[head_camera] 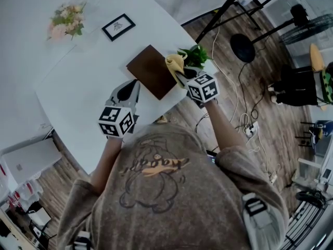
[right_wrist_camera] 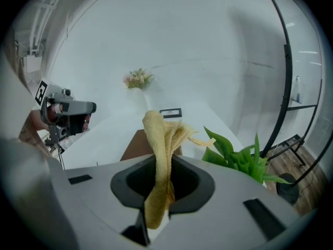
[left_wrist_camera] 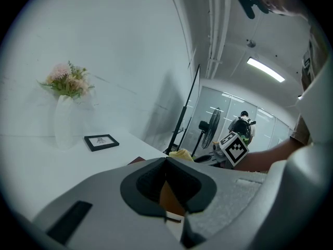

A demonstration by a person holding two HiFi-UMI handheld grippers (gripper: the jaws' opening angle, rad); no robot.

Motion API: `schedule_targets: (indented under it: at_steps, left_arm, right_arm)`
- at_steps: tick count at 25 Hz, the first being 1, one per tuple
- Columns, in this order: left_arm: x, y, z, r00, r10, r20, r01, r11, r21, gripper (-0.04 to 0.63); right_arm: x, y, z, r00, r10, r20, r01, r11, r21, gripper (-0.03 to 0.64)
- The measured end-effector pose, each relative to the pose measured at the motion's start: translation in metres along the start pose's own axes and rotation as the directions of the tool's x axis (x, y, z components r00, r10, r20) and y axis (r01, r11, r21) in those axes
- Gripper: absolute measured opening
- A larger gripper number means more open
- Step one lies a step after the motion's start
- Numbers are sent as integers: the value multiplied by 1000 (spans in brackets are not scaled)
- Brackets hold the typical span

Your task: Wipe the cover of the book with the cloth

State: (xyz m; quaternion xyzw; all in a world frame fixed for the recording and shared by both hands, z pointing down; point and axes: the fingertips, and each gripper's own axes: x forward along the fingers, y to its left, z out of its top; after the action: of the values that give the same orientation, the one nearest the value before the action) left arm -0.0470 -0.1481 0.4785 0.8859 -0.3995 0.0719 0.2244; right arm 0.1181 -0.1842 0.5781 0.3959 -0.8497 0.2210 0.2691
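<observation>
Cloth (right_wrist_camera: 156,134) is pinched tight in the fingers of the right gripper (right_wrist_camera: 164,165) over the right edge of the book (head_camera: 151,71), while the left gripper (left_wrist_camera: 166,160) fingers clamp its near corner, which we judge steadies it on the surface (head_camera: 78,87) for wiping.

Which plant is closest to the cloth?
The green leafy plant, right beside the yellow cloth held by the right tool; the pink flowers stand far across the table.

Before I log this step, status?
Left gripper shut on book corner. Right gripper shut on cloth, by book's edge. Plant close beside cloth.
</observation>
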Motion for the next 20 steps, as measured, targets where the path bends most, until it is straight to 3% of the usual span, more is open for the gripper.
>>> schedule_targets:
  at_steps: [12, 20]
  left_arm:
    - [-18, 20, 5, 997, 69, 30, -68, 997, -19, 3]
    - [-30, 41, 4, 991, 126, 40, -124, 991, -39, 3]
  right_arm:
    - [73, 70, 59, 987, 159, 14, -158, 985, -67, 61]
    - [125, 105, 68, 981, 192, -39, -195, 975, -104, 61]
